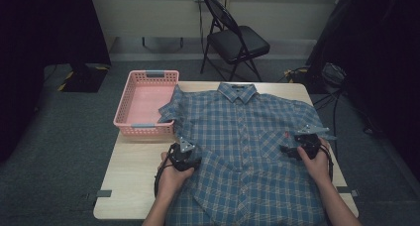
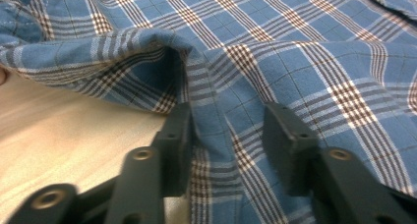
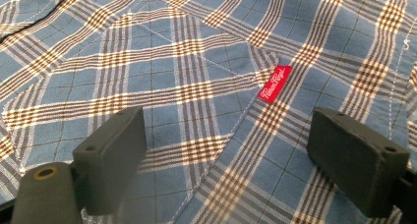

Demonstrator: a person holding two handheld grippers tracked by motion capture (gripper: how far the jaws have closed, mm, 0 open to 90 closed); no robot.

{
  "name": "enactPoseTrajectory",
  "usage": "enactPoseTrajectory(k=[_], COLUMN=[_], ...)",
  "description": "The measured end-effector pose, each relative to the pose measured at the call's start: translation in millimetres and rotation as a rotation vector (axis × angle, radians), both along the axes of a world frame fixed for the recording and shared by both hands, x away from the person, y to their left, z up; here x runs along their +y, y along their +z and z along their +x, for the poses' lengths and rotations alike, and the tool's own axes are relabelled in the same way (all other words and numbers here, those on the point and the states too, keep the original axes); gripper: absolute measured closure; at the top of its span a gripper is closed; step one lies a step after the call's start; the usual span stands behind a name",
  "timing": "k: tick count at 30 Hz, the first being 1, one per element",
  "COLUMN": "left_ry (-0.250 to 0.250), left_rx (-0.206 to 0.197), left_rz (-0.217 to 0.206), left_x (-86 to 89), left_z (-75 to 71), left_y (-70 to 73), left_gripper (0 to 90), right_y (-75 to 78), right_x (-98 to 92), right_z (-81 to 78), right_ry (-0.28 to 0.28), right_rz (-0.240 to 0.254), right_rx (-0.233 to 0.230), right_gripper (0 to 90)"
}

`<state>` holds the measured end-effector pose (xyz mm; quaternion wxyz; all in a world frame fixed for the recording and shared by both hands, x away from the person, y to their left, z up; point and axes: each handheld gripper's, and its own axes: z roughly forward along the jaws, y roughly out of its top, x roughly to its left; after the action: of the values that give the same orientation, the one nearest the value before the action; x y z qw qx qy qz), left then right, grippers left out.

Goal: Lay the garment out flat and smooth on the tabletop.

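Shirt heading: my blue plaid shirt (image 1: 247, 137) runs collar away from me, hem toward me, lengthwise down the table (image 1: 133, 171).
Shirt look: front up, buttoned, red tag (image 3: 274, 84) at the pocket.
Left gripper (image 2: 228, 135): jaws parted, straddling a raised fold at the shirt's left edge.
Right gripper (image 3: 226, 160): spread wide over the pocket.
Basket (image 1: 146, 102): pink, just left of the shirt's sleeve.

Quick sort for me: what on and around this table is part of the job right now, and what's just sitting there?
In play:
plaid shirt
left gripper, jaws open at the shirt's edge
right gripper, jaws open over the chest pocket

Just lying about:
pink basket
folding chair
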<state>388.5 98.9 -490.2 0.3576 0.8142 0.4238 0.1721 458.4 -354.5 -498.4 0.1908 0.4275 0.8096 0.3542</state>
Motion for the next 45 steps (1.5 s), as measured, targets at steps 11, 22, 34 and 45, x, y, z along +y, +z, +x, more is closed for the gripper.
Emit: enactPoseTrajectory(k=[11,22,34,45], left_ry=[-0.027,0.008,0.067,0.043], left_rx=[0.059,0.097,0.02,0.015], left_rz=[-0.03,-0.062,-0.023,-0.012], left_x=[19.5,59.6,73.9,70.8], left_z=[-20.9,-48.3,-47.8,-42.9], left_y=[3.3,2.5,3.1,-2.1], left_gripper=[84.5,83.6,37.7,41.2], right_y=[0.0,0.1,2.0,17.5], right_x=[0.0,-0.1,-4.1,-56.8], right_z=[0.0,0.0,-2.3,-77.9], right_ry=[0.0,0.0,0.006,-0.066], right_rz=[0.0,0.001,0.012,0.054], right_rx=[0.0,0.002,-0.012,-0.029], right_gripper=[13.9,13.8,15.4,30.3])
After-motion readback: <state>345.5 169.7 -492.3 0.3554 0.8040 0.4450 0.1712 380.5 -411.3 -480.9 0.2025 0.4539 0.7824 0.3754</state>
